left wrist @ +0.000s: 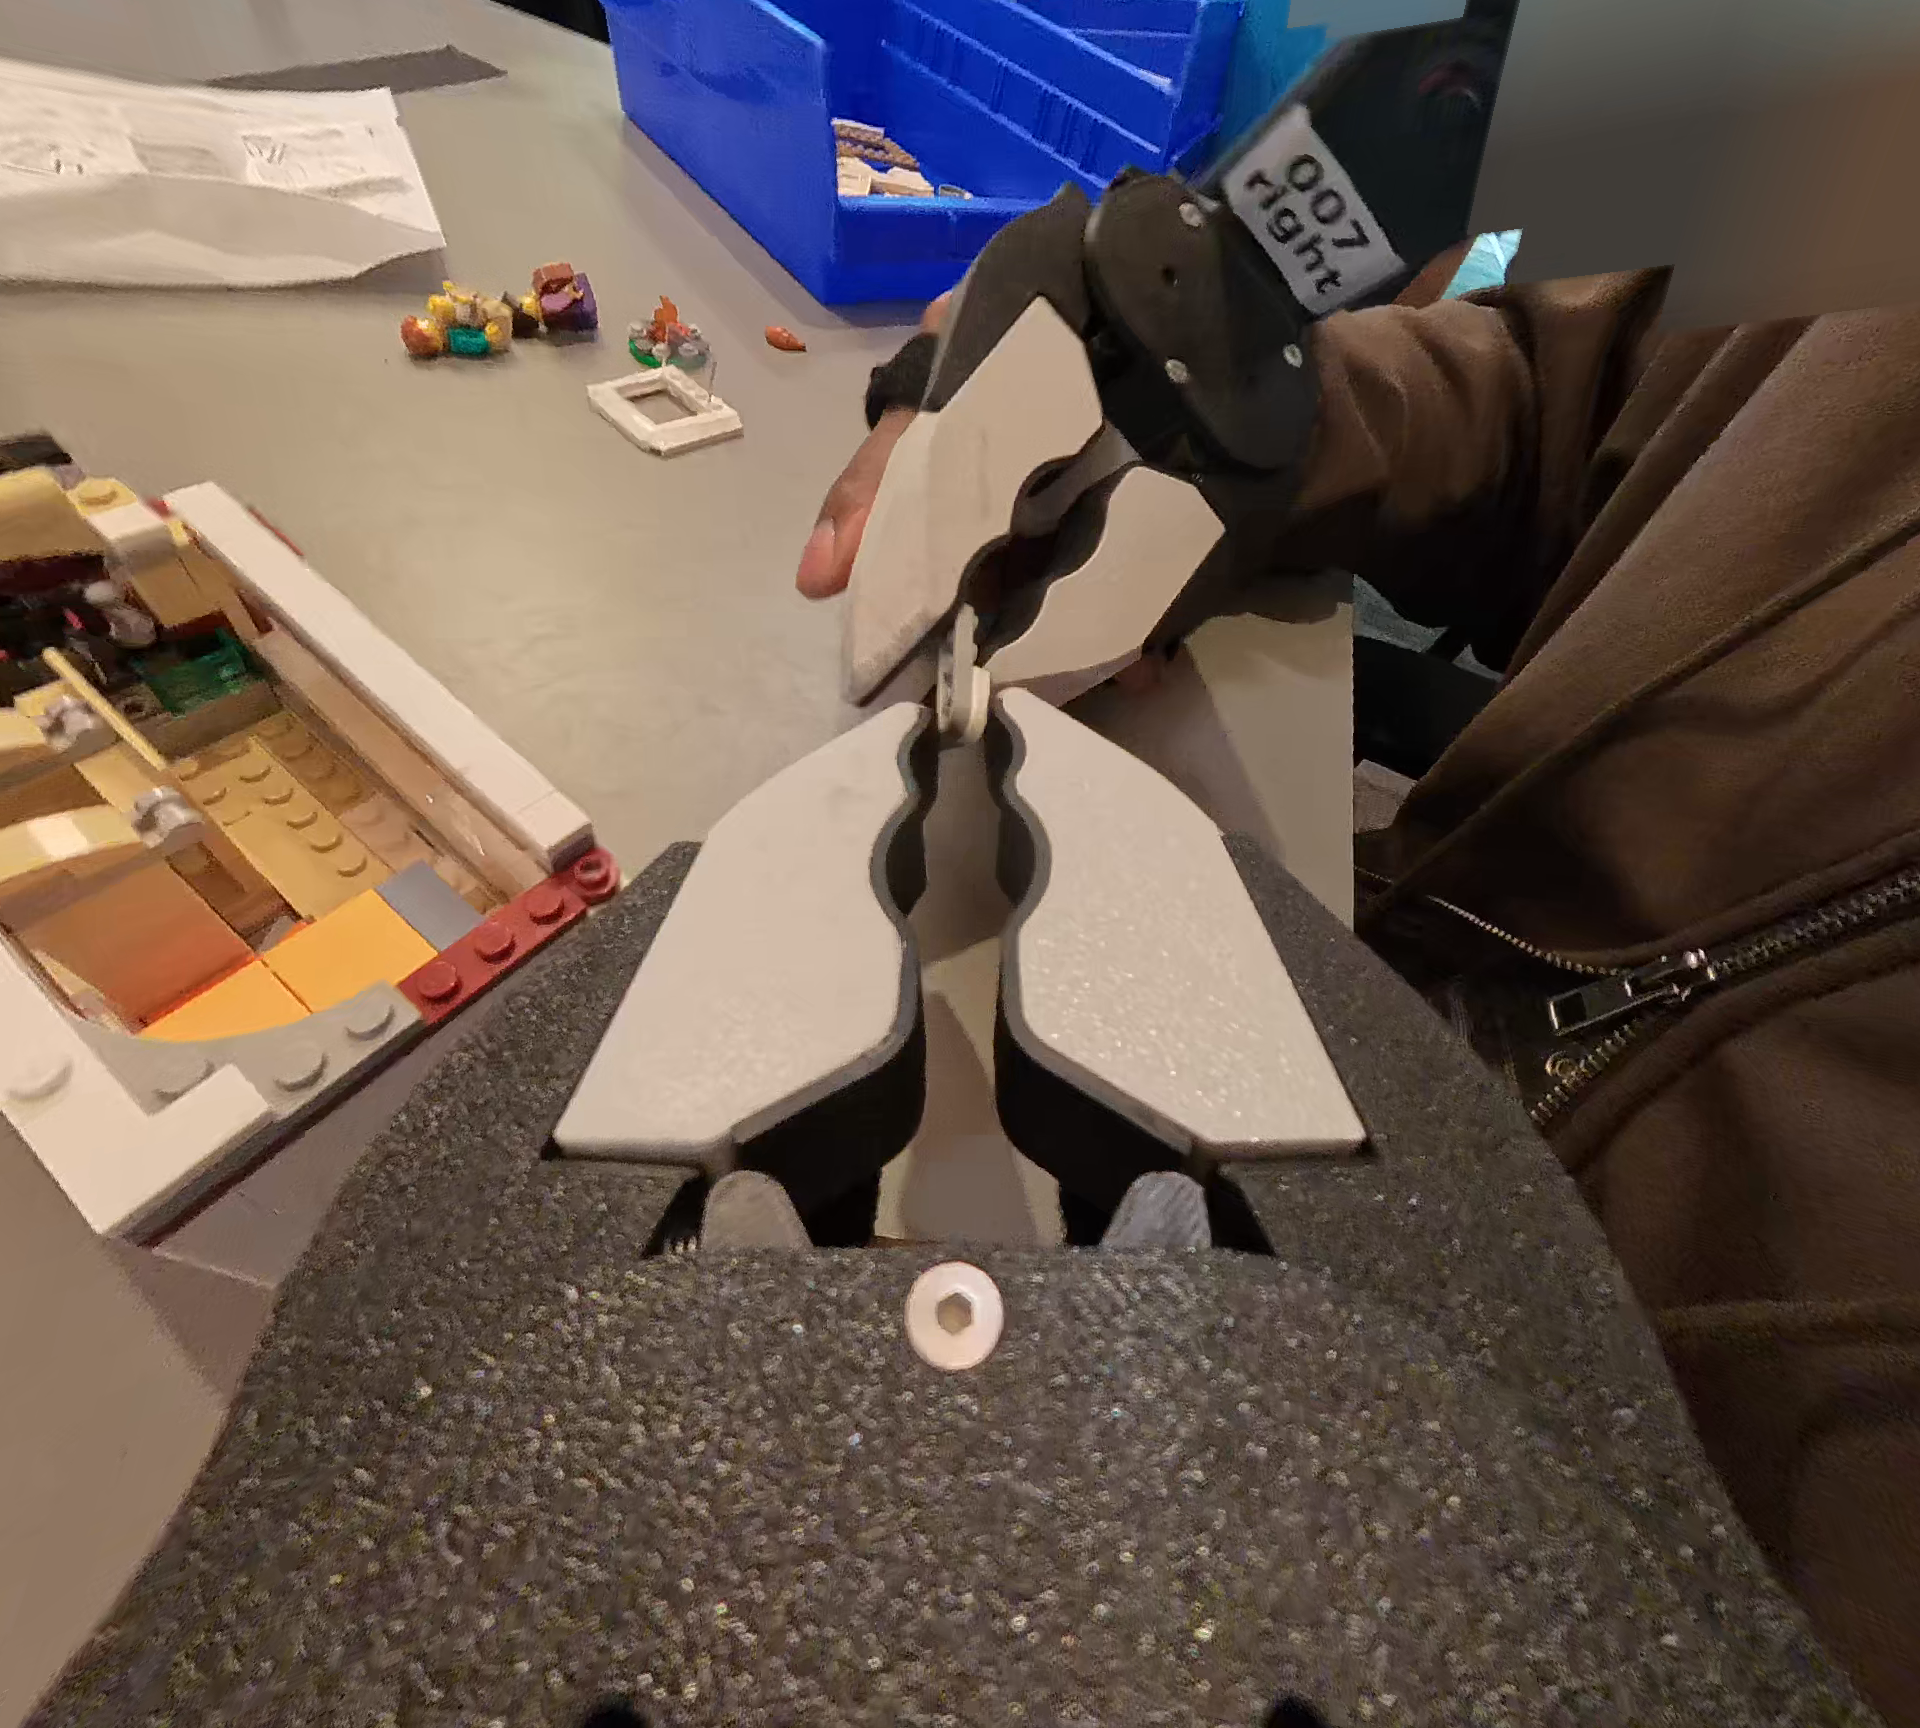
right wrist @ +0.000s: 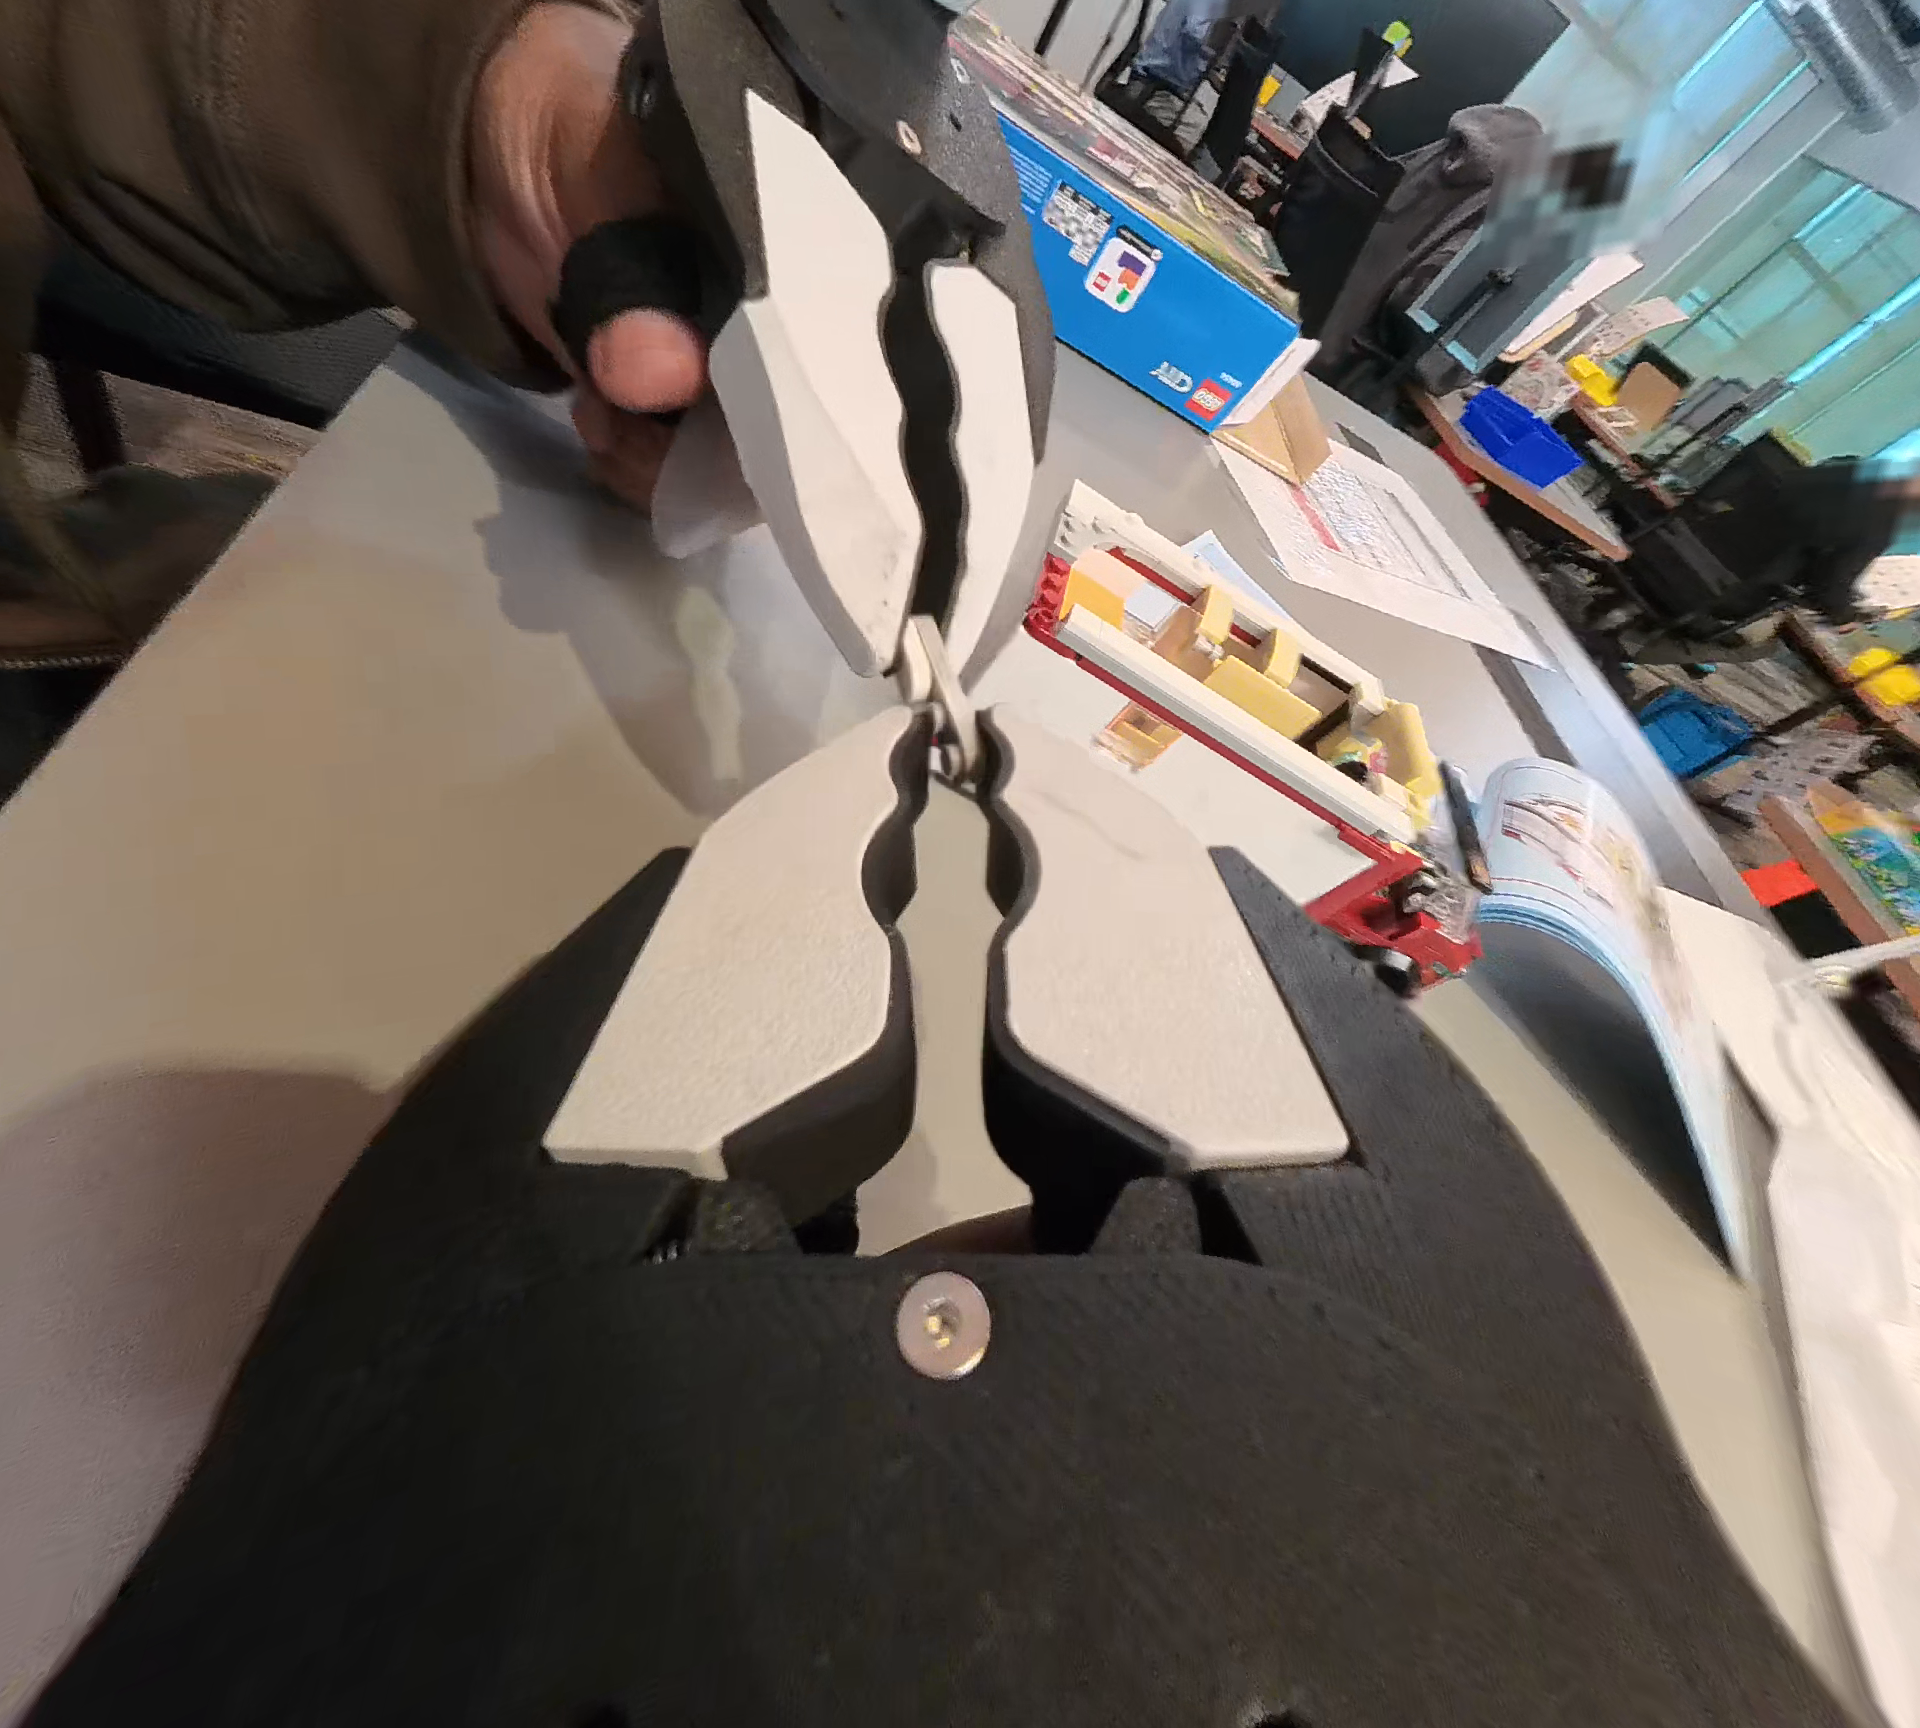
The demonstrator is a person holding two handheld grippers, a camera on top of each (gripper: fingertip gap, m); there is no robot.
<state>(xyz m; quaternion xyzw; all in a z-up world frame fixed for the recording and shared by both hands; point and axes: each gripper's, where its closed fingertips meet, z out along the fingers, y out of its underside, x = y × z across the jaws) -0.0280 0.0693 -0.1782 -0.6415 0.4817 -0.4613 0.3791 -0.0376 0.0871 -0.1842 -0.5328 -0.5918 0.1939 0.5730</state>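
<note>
My two grippers meet tip to tip above the grey table (left wrist: 582,556). A small white brick piece (left wrist: 964,691) spans between them. My left gripper (left wrist: 961,728) is shut on its near end, both pads against it. My right gripper (left wrist: 971,639) comes in from the upper right and pinches the far end. In the right wrist view my right gripper (right wrist: 951,738) is shut on the same piece (right wrist: 935,681), and the left gripper (right wrist: 930,639) grips it from above. A person's hands hold both grippers.
A partly built brick model (left wrist: 260,795) lies at the left and also shows in the right wrist view (right wrist: 1247,670). Blue bins (left wrist: 727,89), small brick figures (left wrist: 499,317), a white frame piece (left wrist: 665,416) and paper sheets (left wrist: 187,172) lie beyond. A blue box (right wrist: 1143,265) and an open booklet (right wrist: 1590,868) lie to the right.
</note>
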